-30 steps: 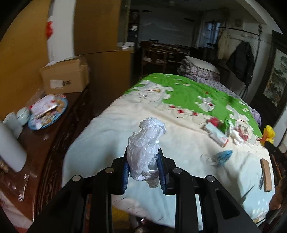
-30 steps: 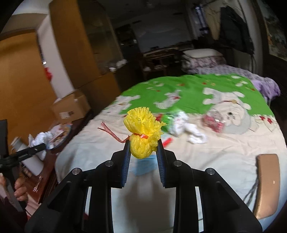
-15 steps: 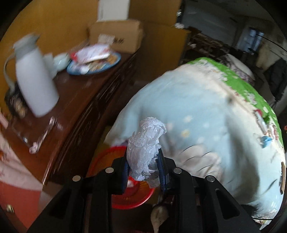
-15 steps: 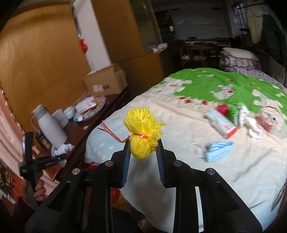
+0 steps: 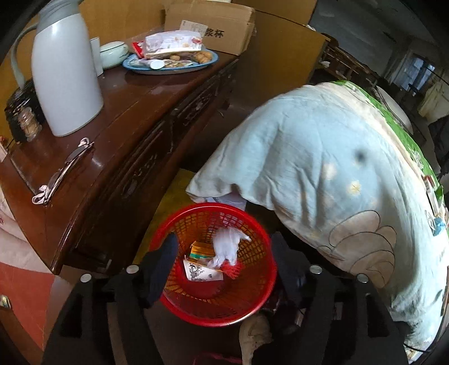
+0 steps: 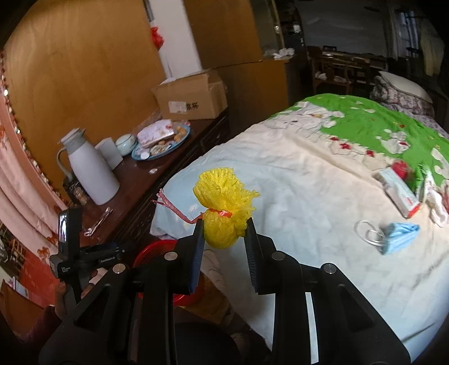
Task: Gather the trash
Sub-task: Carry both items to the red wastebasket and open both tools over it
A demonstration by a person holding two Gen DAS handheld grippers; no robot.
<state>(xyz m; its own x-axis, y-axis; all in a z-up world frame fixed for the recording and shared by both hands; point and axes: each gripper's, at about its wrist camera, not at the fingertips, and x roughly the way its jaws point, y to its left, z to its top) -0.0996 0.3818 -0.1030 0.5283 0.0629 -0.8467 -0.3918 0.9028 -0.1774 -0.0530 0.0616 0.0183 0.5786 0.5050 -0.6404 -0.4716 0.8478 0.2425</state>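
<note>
My left gripper (image 5: 226, 269) hangs over a red mesh basket (image 5: 179, 221) on the floor between the bed and a dark cabinet. Its jaws are opening, with nothing pressed between them. A crumpled white plastic wad (image 5: 227, 245) is down inside the basket, beside a small printed carton (image 5: 202, 271). My right gripper (image 6: 224, 238) is above the bed's near corner, shut on a yellow net bag (image 6: 224, 213) tied with an orange band. In that view the red basket (image 6: 153, 250) shows low on the left.
On the bedspread (image 6: 308, 196) lie a blue face mask (image 6: 401, 235), a flat box (image 6: 398, 193) and white tissue (image 6: 437, 207). The wooden cabinet (image 5: 134, 118) carries a white jug (image 5: 66, 75), a blue tray (image 5: 171, 66) and a cardboard box (image 5: 213, 25).
My left gripper swung from above the bed down over the red basket and let go of the white wad, which dropped in. My right gripper turned left, still holding the yellow net.
</note>
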